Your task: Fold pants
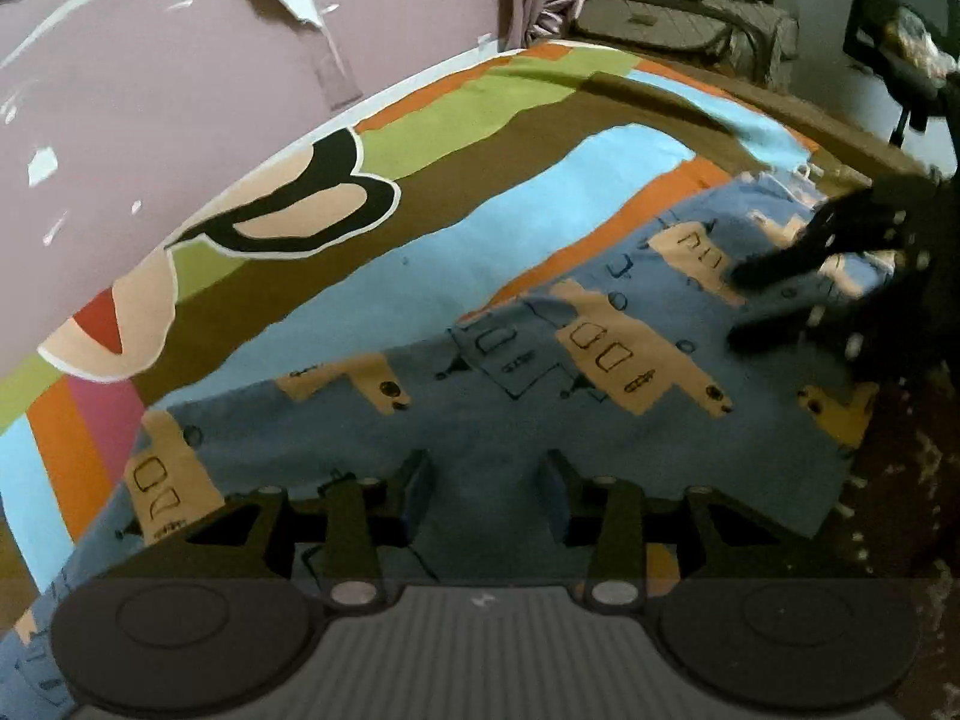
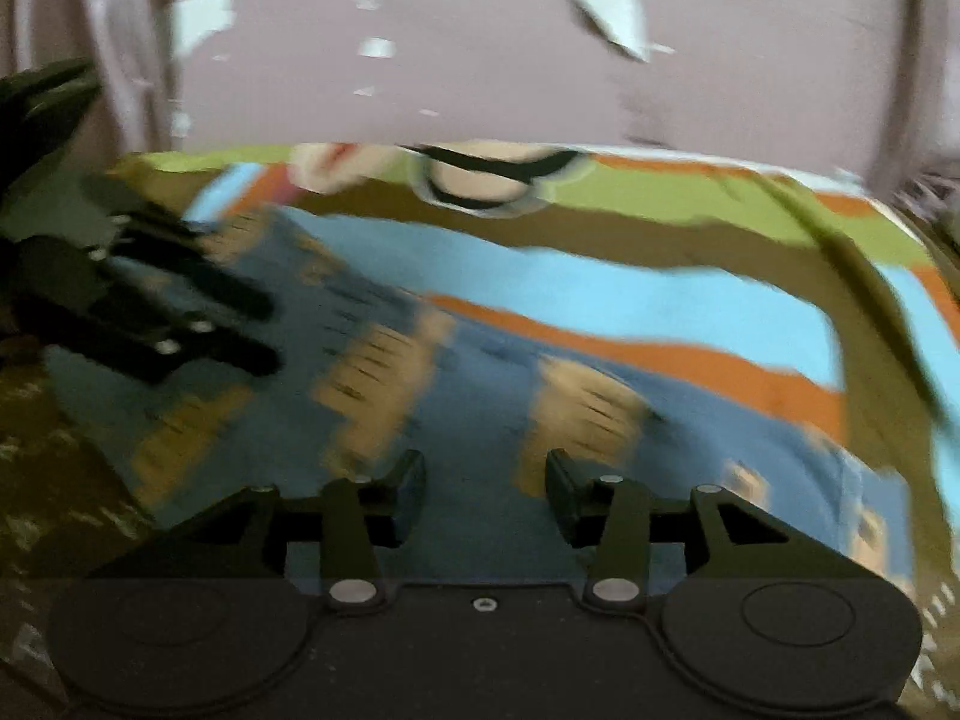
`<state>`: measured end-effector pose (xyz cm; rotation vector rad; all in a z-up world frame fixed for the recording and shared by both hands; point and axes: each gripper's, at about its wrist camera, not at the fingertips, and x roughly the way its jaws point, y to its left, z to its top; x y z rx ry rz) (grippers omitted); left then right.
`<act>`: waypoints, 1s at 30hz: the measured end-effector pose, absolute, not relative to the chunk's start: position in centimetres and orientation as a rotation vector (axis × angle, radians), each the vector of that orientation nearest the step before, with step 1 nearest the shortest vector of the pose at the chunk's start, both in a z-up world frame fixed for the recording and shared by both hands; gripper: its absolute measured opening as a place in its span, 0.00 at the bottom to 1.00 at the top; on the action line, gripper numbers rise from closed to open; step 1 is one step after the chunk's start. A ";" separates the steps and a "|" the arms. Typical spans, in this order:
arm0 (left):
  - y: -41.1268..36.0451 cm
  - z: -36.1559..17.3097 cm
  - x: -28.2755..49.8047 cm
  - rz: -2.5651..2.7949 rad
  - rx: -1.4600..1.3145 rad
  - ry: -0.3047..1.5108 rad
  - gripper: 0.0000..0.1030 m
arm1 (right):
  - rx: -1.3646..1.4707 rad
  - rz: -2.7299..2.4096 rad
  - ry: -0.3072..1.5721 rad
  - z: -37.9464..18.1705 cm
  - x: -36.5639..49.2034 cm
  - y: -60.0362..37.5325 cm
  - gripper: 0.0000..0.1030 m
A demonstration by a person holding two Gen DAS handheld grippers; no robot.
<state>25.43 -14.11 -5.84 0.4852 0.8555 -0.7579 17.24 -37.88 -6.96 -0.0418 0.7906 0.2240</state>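
Nearest to me, my left tool (image 1: 487,495) stands parted over the pants (image 1: 540,408), nothing between its fingers; my right tool (image 2: 486,495) is likewise released, with only blue cloth showing in the gap below it. Neither grips anything. The pants lie spread flat on the bed, toward its near edge, a soft blue fabric printed with tan blocks and small dark outline drawings, lightly wrinkled. I judge a fold has just been laid and let go, or the next grasp is about to be chosen; blur in the right view keeps me from reading the creases. The next move calls for finding an edge or hem, pinching both layers, and carrying them evenly across. Beyond the pants, the bedsheet (image 1: 540,204) runs in broad matte bands of sky blue, brown, orange and green. Farthest back, a mauve wall (image 1: 180,60) shows peeling paint.
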 end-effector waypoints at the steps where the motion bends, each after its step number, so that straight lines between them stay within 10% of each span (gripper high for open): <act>1: -14.2 -5.7 25.4 -0.757 0.494 0.858 0.47 | -0.030 0.193 0.787 -6.9 16.8 -38.9 0.48; 7: -14.6 -4.0 25.6 -0.730 0.445 0.847 0.59 | 0.118 0.021 0.693 -5.0 12.8 -45.3 0.71; 18: -31.0 -2.0 27.1 -1.159 0.504 0.807 0.74 | 0.499 0.073 0.693 -6.2 5.8 -49.2 0.79; 26: -39.0 -5.2 32.1 -1.191 0.466 1.070 0.73 | 0.540 0.098 0.729 -7.7 6.0 -50.1 0.79; 30: -41.2 -6.0 32.3 -1.251 0.541 1.098 0.50 | 0.530 0.107 0.727 -7.8 6.4 -50.7 0.77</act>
